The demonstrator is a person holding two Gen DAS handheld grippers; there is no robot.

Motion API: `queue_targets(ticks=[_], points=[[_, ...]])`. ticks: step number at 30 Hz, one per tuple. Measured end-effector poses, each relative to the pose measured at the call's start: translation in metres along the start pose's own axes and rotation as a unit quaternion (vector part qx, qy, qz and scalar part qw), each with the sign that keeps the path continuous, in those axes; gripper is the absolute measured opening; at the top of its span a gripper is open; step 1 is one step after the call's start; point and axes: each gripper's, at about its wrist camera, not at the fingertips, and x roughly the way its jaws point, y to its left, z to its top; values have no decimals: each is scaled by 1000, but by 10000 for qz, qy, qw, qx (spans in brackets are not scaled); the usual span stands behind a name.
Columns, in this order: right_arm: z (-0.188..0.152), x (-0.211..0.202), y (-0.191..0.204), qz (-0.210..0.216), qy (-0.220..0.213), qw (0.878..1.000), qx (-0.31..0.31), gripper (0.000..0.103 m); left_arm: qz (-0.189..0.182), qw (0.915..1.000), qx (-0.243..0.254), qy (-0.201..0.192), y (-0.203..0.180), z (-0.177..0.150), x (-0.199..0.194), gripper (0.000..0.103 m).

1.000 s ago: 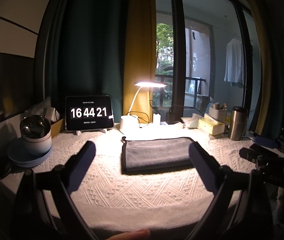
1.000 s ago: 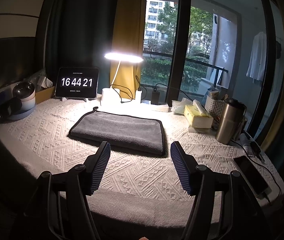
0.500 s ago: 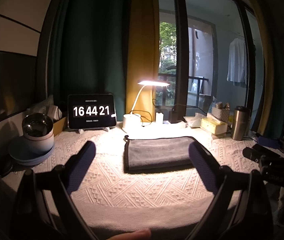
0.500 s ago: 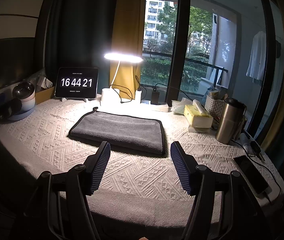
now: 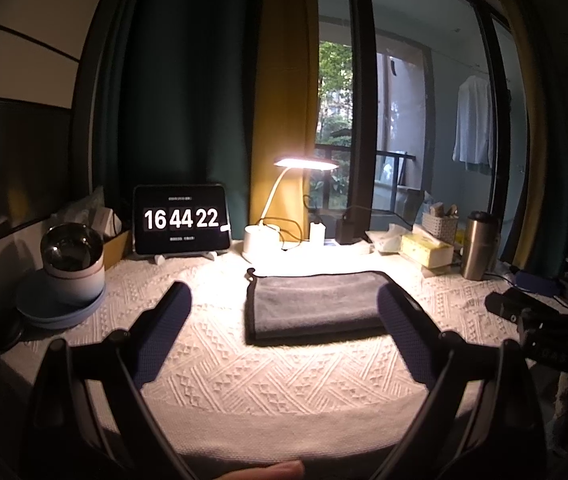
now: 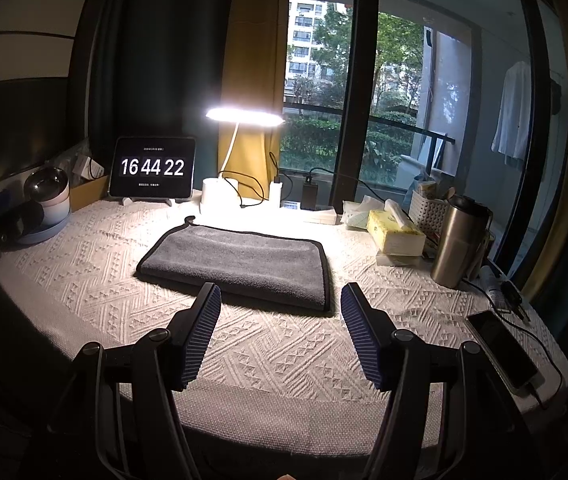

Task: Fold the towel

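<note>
A grey towel (image 5: 314, 306) with a dark border lies folded flat on the white textured tablecloth (image 5: 284, 380), under the lamp. It also shows in the right wrist view (image 6: 240, 264). My left gripper (image 5: 284, 300) is open and empty, held above the table's near edge, short of the towel. My right gripper (image 6: 280, 300) is open and empty, just in front of the towel's near edge and apart from it. The right gripper's body (image 5: 540, 320) shows at the right of the left wrist view.
A lit desk lamp (image 6: 220, 192) and a tablet clock (image 6: 152, 168) stand at the back. Stacked bowls on a blue plate (image 5: 68, 280) sit at the left. A tissue box (image 6: 394, 232), steel tumbler (image 6: 458, 240) and phone (image 6: 502, 348) are at the right.
Both grippers have hardly moved; the left wrist view has shifted slightly. The towel lies unchanged. The clock has advanced from 16:44:21 to 16:44:22.
</note>
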Motion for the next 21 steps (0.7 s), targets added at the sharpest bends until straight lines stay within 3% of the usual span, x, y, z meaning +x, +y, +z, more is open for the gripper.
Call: queue_targets(ticks=[21], points=[[1,1,0,6,6,10000,4,66,37,9999,-29,106,2,1,6,95]])
